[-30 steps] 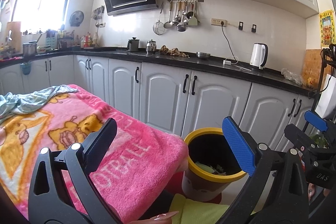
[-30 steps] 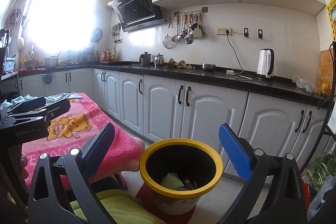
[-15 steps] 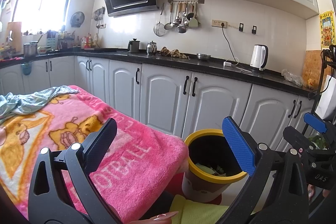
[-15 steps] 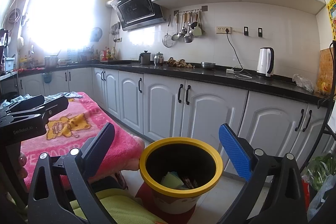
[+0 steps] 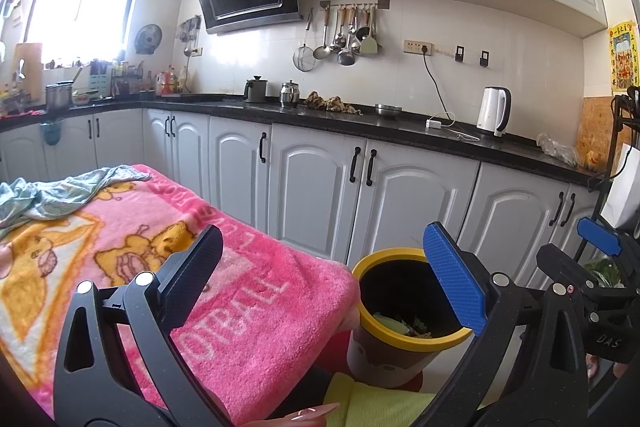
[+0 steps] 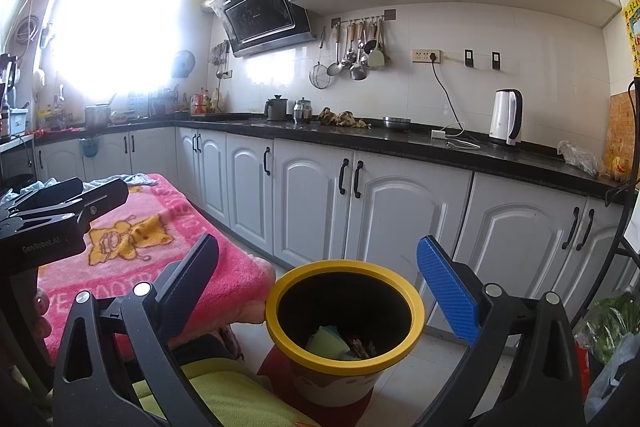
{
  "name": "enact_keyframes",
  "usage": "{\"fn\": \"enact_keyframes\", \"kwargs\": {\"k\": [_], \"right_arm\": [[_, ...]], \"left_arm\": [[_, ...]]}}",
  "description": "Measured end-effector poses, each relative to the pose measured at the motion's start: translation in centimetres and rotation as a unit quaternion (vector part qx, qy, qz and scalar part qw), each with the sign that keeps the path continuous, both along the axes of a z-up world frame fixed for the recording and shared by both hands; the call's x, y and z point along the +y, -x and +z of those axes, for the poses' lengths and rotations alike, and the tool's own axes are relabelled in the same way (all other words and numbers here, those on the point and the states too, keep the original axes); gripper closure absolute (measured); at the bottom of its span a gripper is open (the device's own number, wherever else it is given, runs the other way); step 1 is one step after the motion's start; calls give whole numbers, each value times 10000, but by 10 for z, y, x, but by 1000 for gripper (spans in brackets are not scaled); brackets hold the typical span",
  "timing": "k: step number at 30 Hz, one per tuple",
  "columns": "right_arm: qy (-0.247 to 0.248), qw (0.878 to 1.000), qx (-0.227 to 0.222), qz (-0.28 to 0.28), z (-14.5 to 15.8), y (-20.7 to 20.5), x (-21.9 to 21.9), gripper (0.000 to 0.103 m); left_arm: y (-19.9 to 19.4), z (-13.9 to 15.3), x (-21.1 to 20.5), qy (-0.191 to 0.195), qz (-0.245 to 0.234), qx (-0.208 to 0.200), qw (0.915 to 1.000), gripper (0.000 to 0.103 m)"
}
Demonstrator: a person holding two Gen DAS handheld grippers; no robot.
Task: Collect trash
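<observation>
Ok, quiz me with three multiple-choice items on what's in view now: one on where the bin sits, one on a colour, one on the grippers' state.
1. Where does the trash bin stand?
A. On the countertop
B. On the floor beside the pink blanket's corner
C. Under the window

2. What colour is the bin's rim?
A. Yellow
B. Green
C. White

3. What state are the left gripper and right gripper in?
A. Both shut on trash
B. One open, one shut
C. Both open and empty

Answers: 1 B, the bin stands on the floor below the cabinet doors, next to the blanket. 2 A, a yellow ring tops the dark interior. 3 C, each gripper's fingers are spread with nothing between them.
</observation>
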State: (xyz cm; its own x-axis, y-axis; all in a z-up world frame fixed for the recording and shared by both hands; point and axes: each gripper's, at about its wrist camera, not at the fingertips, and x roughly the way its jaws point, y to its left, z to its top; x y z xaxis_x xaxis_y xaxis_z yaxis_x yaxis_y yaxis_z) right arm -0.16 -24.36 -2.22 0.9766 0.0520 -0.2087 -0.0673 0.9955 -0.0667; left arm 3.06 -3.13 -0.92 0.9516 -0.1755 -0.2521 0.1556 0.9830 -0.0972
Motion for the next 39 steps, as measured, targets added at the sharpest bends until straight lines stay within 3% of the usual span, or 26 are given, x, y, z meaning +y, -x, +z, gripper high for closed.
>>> {"fn": "enact_keyframes", "kwargs": {"k": [39], "right_arm": [[-5, 10000, 35, -35, -5, -1, 0, 6]], "left_arm": [[1, 5, 2, -8, 16, -53, 10000, 11]]}}
